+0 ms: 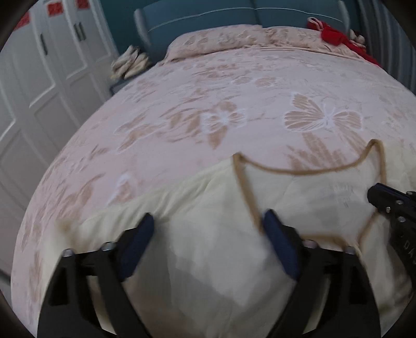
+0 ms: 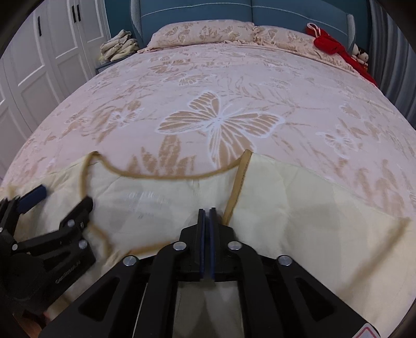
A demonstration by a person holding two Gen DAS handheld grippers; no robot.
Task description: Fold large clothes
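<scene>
A pale yellow garment (image 1: 208, 208) with tan trim lies spread on the near part of the bed, neckline toward the headboard; it also shows in the right wrist view (image 2: 299, 197). My left gripper (image 1: 208, 223) is open, jaws wide apart, just above the garment's left side near the tan strap (image 1: 247, 192). My right gripper (image 2: 207, 210) has its jaws closed together, tips at the garment's surface beside the right tan strap (image 2: 238, 182); whether cloth is pinched between them is not visible. The right gripper shows at the edge of the left view (image 1: 390, 205), the left gripper in the right view (image 2: 59, 208).
The bed (image 2: 234, 85) has a pink butterfly-patterned cover and two pillows (image 2: 200, 33) by a blue headboard (image 2: 247, 13). A red garment (image 2: 335, 46) lies at the far right corner. A cloth pile (image 2: 118, 48) sits on a nightstand; white wardrobes (image 2: 52, 52) stand to the left.
</scene>
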